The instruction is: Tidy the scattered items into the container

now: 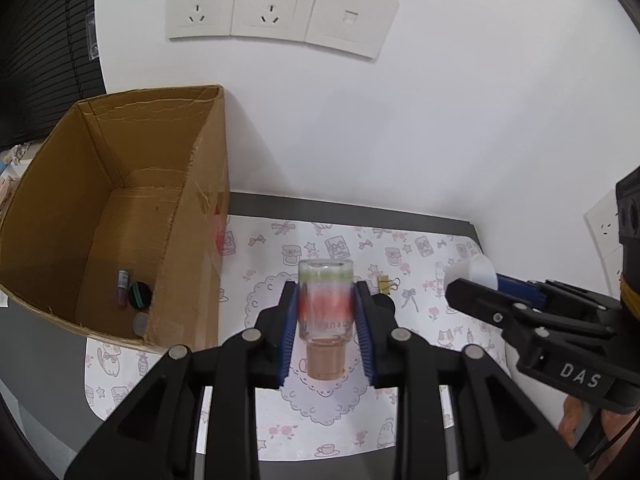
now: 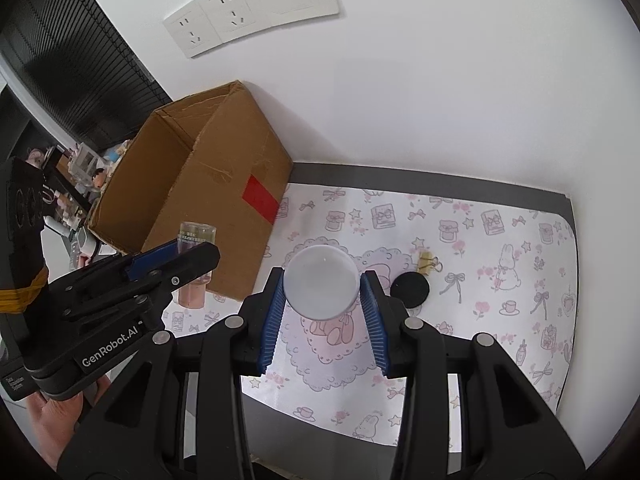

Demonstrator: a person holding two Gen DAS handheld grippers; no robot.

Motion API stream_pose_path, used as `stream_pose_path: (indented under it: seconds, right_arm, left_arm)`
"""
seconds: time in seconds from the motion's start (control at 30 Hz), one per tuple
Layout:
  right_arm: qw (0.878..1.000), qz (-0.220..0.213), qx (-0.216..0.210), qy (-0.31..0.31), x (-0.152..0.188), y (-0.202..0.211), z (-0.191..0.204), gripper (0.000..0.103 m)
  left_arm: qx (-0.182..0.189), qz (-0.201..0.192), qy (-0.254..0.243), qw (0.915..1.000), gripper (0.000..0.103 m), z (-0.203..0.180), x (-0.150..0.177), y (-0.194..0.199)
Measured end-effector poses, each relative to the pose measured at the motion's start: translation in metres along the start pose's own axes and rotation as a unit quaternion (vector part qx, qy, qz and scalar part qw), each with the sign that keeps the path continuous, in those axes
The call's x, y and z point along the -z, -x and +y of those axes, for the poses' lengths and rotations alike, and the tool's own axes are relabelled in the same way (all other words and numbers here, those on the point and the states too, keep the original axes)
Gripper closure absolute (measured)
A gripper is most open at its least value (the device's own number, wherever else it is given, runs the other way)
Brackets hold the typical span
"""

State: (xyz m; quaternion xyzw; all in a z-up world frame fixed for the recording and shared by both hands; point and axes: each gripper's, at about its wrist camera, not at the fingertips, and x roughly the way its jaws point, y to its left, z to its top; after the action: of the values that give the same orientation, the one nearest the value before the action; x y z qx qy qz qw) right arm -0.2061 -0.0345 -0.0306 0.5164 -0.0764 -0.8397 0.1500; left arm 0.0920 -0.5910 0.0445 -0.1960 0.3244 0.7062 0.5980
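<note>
My left gripper [image 1: 326, 294] is shut on a clear bottle [image 1: 326, 312] with green and pink bands and a pinkish cap, held above the patterned mat. The bottle [image 2: 195, 240] and the left gripper [image 2: 188, 258] also show at the left of the right wrist view. My right gripper [image 2: 323, 280] is shut on a frosted white cup [image 2: 322, 284], held over the mat; the cup [image 1: 474, 270] and right gripper [image 1: 472, 286] appear at the right of the left wrist view. The open cardboard box [image 1: 188, 184] stands to the left, with a small tube [image 1: 122, 288] and a black round item [image 1: 139, 295] inside.
A gold binder clip [image 2: 428, 263] and a black disc [image 2: 411, 289] lie on the mat [image 2: 500, 320] beyond the right gripper. The white wall with sockets [image 1: 240, 10] rises right behind the table. A hand [image 2: 52, 424] holds the left gripper. Clutter sits beyond the box [image 2: 192, 184].
</note>
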Motion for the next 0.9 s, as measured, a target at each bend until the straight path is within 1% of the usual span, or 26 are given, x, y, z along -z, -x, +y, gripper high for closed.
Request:
stream_pose_path:
  seconds: [0.4, 0.63, 0.9]
  right_arm:
    - [1.000, -0.006, -0.005, 0.010, -0.025, 0.004, 0.023, 0.063]
    - [1.000, -0.007, -0.006, 0.021, -0.037, 0.004, 0.039, 0.063]
    - [0.999, -0.009, -0.009, 0.041, -0.055, 0.004, 0.065, 0.063]
  left_arm:
    - [-0.013, -0.003, 0.007, 0.9999, 0.076, 0.017, -0.014, 0.017]
    - [-0.021, -0.010, 0.018, 0.9996, 0.076, 0.039, -0.026, 0.028]
    - [-0.028, -0.015, 0.033, 0.9990, 0.076, 0.062, -0.034, 0.039]
